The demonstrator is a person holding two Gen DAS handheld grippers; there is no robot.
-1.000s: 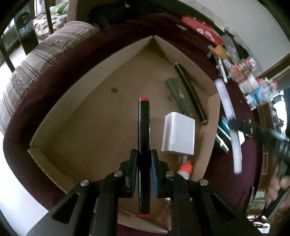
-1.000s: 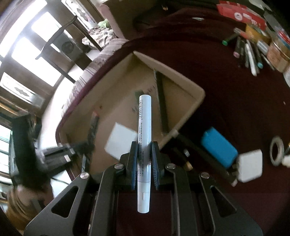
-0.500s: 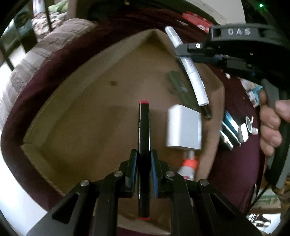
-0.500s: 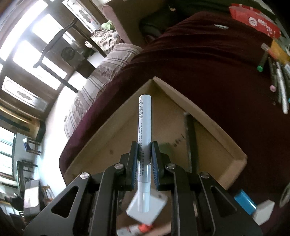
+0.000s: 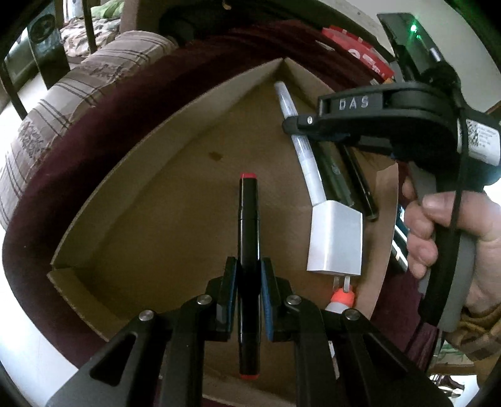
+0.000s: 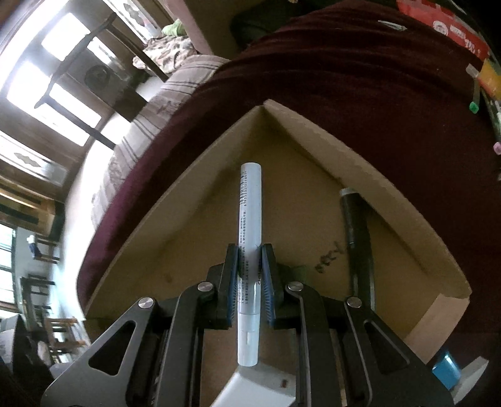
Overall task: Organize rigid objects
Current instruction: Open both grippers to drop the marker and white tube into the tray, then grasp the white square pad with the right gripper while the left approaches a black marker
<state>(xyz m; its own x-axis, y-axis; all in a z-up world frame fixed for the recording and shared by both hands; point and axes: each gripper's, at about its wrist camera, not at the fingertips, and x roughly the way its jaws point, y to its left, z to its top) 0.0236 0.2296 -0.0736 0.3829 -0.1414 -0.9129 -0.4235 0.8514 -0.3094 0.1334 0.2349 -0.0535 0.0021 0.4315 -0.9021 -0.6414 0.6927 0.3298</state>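
My left gripper (image 5: 249, 275) is shut on a black marker with red ends (image 5: 248, 219) and holds it over the open cardboard box (image 5: 150, 131). My right gripper (image 6: 250, 266) is shut on a white pen (image 6: 249, 219) low inside the box (image 6: 328, 147), near its far corner; it also shows in the left wrist view (image 5: 307, 128), with the white pen (image 5: 302, 150) beside a dark green case (image 5: 333, 175) and a black pen (image 5: 360, 181). A white charger block (image 5: 336, 238) lies in the box.
An orange-capped tube (image 5: 341, 299) lies at the box's near right wall. The box stands on a dark red cloth (image 6: 360, 69). Markers (image 6: 488, 119) and a red packet (image 6: 444, 22) lie at the far right. A blue object (image 6: 446, 371) lies outside the box.
My right gripper has moved over the box and down toward its far corner with the white pen. My left gripper has stayed over the box holding the marker.
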